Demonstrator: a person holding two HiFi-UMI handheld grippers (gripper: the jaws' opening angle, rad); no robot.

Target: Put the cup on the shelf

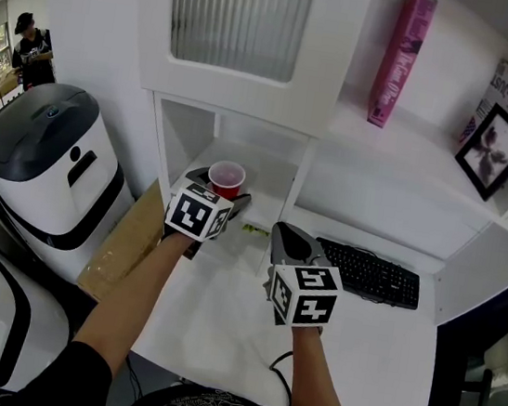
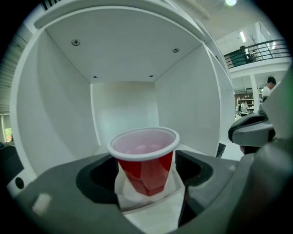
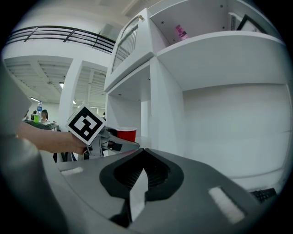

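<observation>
L tool [image 1: 220, 200] pinches the red cup [image 2: 145, 167] low on its wall, one jaw each side, rim up & level, prob so it goes in upright w/o tipping. Cup is at the mouth of the low shelf [image 2: 123, 107] bay, lined up w/ the opening; can't tell if its base touches the shelf floor. R tool [image 3: 138, 180] is pressed together w/ nothing in it, over the bench [image 1: 219, 315] near the keyboard [image 1: 371, 273], apart from the cup. Looks parked out of the way, as one tool is enough here
</observation>
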